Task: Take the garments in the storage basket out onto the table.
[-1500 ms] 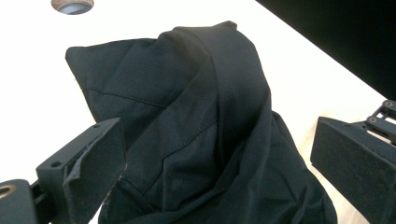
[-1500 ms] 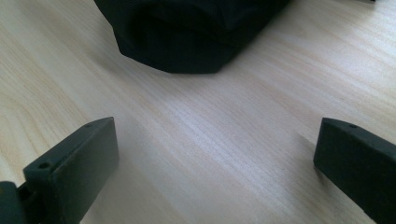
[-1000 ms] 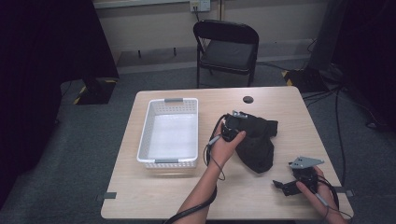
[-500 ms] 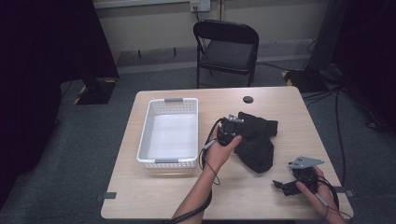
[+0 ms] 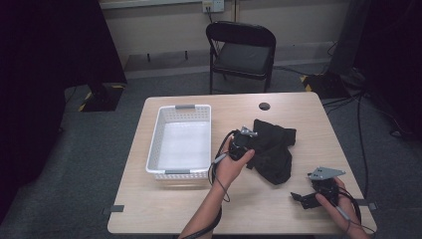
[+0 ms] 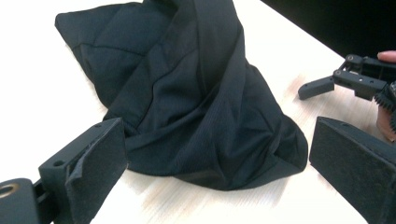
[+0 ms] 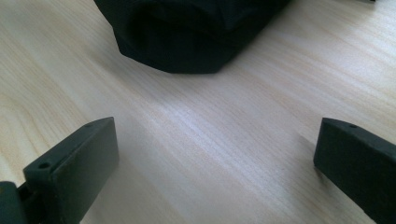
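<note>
The black cloth point(image 6: 196, 93) lies bunched on the table point(image 5: 278, 209) right in front of the left gripper point(image 6: 215, 158), jaws wide apart; white basket point(image 5: 180, 142) beside; right gripper point(image 7: 215, 163) open too

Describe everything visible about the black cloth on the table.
The black cloth is a crumpled garment of matte woven fabric with stitched seams and a broad band running down it, heaped in soft folds rather than spread flat. It lies on the light wooden table, right of the white basket and apart from it. The left gripper is at its near edge with its fingers spread open either side of a fold; whether they touch it is unclear. The right gripper sits apart, open.
</note>
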Action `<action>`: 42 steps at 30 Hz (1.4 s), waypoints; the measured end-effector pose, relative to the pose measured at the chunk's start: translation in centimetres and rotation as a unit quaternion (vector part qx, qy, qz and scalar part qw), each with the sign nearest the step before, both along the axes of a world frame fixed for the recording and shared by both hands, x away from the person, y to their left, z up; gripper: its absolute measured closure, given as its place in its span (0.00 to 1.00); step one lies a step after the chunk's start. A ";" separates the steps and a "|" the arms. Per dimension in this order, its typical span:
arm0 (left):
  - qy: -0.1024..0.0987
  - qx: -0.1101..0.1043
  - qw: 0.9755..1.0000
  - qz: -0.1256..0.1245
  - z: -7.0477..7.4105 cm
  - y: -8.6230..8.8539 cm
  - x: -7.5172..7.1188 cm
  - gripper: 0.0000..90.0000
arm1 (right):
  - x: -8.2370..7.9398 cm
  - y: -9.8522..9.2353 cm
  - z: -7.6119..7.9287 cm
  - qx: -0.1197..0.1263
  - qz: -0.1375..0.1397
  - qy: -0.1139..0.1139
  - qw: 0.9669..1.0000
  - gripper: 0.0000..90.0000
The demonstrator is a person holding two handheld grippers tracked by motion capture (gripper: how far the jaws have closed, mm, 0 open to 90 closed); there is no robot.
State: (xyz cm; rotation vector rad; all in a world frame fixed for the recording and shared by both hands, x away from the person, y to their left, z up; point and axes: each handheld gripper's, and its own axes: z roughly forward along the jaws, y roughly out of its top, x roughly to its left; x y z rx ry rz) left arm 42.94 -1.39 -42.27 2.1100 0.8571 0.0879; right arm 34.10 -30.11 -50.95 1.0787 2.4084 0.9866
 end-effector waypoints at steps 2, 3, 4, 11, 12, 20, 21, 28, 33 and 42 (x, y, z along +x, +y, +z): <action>0.000 -0.001 1.000 -0.001 -0.1 0.1 -0.3 0.04 | 0.0 0.0 0.0 0.000 0.000 0.000 1.000 0.00; 0.000 -0.002 1.000 -0.003 -0.2 0.2 -0.3 0.04 | 0.0 0.0 0.0 0.000 0.000 0.000 1.000 0.00; 0.000 0.000 1.000 -0.004 -0.3 0.3 -0.4 0.04 | 0.0 0.0 0.0 0.000 0.000 0.000 1.000 0.00; 0.010 0.000 1.000 -0.008 -1.3 0.7 -0.9 0.04 | 0.0 0.0 0.0 0.000 0.000 0.000 1.000 0.00; 0.011 -0.005 1.000 -0.009 -1.4 0.7 -1.0 0.04 | 0.0 0.0 0.0 0.000 0.000 0.000 1.000 0.00; 0.014 -0.002 1.000 -0.016 -2.1 1.2 -1.7 0.04 | 0.0 0.0 0.0 0.000 0.000 0.000 1.000 0.00; 0.014 -0.002 1.000 -0.017 -2.2 1.2 -1.8 0.04 | 0.0 0.0 0.0 0.000 0.000 0.000 1.000 0.00; 0.018 0.003 0.999 -0.031 -2.7 1.2 -2.3 0.04 | 0.0 0.0 0.0 0.000 0.000 0.000 1.000 0.00; 0.018 0.003 0.999 -0.032 -3.1 1.4 -2.7 0.04 | 0.0 0.0 0.0 0.000 0.000 0.000 1.000 0.00; 0.014 0.009 0.999 -0.042 -3.7 1.6 -3.5 0.04 | 0.0 0.0 0.0 0.000 0.000 0.000 1.000 0.00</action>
